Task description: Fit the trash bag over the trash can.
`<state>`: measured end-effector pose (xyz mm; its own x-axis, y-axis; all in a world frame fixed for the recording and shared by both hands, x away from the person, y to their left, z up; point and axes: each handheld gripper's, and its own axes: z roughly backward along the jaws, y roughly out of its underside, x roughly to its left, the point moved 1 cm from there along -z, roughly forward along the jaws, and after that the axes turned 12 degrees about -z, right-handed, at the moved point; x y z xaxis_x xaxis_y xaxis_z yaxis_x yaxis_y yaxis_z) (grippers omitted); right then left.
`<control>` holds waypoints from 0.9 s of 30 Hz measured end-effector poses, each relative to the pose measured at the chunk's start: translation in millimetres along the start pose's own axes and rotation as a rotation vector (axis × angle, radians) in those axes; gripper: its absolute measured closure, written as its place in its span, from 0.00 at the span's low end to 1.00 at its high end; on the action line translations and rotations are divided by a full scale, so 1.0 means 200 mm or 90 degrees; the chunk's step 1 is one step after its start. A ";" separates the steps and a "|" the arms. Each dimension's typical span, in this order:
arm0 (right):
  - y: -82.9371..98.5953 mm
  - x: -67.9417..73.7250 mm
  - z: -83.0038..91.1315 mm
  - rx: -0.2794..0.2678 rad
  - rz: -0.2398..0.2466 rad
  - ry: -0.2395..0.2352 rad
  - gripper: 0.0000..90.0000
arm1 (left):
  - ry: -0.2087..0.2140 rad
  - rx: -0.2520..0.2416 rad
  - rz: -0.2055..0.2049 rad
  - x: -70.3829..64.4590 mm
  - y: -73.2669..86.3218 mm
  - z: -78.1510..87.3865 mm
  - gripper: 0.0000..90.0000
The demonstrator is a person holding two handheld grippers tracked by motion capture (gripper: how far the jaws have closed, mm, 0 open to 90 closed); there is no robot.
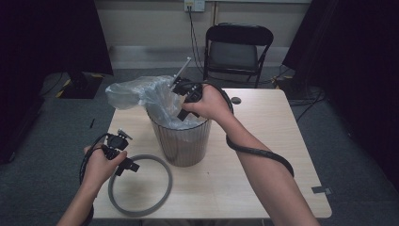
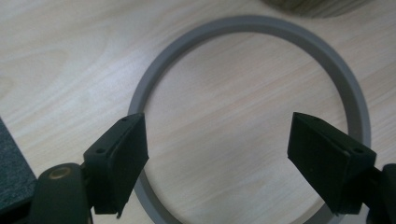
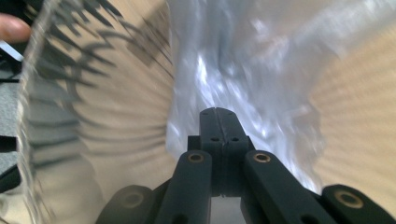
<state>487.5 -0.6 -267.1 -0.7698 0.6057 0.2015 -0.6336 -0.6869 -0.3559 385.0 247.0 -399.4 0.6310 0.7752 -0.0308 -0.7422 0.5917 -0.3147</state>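
A wire-mesh bin (image 1: pixel 181 141) stands mid-table, lined with a clear plastic bag (image 1: pixel 131 92) that spills over its far-left rim. My right gripper (image 1: pixel 183 113) reaches into the bin's mouth. In the right gripper view it (image 3: pixel 219 116) is shut, its tips against the bag film (image 3: pixel 243 60), with the mesh wall (image 3: pixel 93 93) to the left. I cannot tell whether film is pinched. A grey ring (image 1: pixel 139 213) lies flat on the table at the front left. My left gripper (image 1: pixel 124 165) hovers over its near-left arc. Its jaws stand open (image 2: pixel 217 144) above the ring (image 2: pixel 243 24), holding nothing.
The wooden table (image 1: pixel 263 141) has bare room to the right of the bin. A small dark disc (image 1: pixel 236 100) lies near the far edge and a tape scrap (image 1: pixel 322 190) at the front right. A black folding chair (image 1: pixel 237 47) stands behind the table.
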 end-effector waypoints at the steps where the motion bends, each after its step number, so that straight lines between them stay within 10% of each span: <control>1: 0.01 -0.01 0.01 0.001 -0.001 0.004 1.00 | 0.000 0.000 -0.008 0.00 -0.01 0.01 0.22; 4: 0.05 -0.04 0.05 -0.009 -0.006 0.016 1.00 | -0.004 -0.007 -0.012 -0.02 -0.04 0.03 0.22; 6: 0.08 -0.06 0.08 -0.025 -0.016 0.023 0.79 | -0.002 -0.008 -0.020 -0.03 -0.05 0.03 0.22; 11: 0.13 -0.11 0.16 -0.042 0.011 0.071 0.63 | -0.003 -0.007 -0.023 -0.05 -0.08 0.03 0.22; 17: 0.18 -0.14 0.16 -0.029 0.016 0.057 0.44 | -0.004 -0.008 -0.025 -0.07 -0.11 0.02 0.22; 27: 0.23 -0.13 0.17 0.027 0.042 0.083 0.49 | -0.004 -0.011 -0.034 -0.07 -0.13 0.04 0.22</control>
<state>476.1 -60.3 -258.0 -0.7945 0.6045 0.0578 -0.5874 -0.7410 -0.3255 393.8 222.0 -383.9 0.6679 0.7442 -0.0083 -0.7038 0.6279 -0.3323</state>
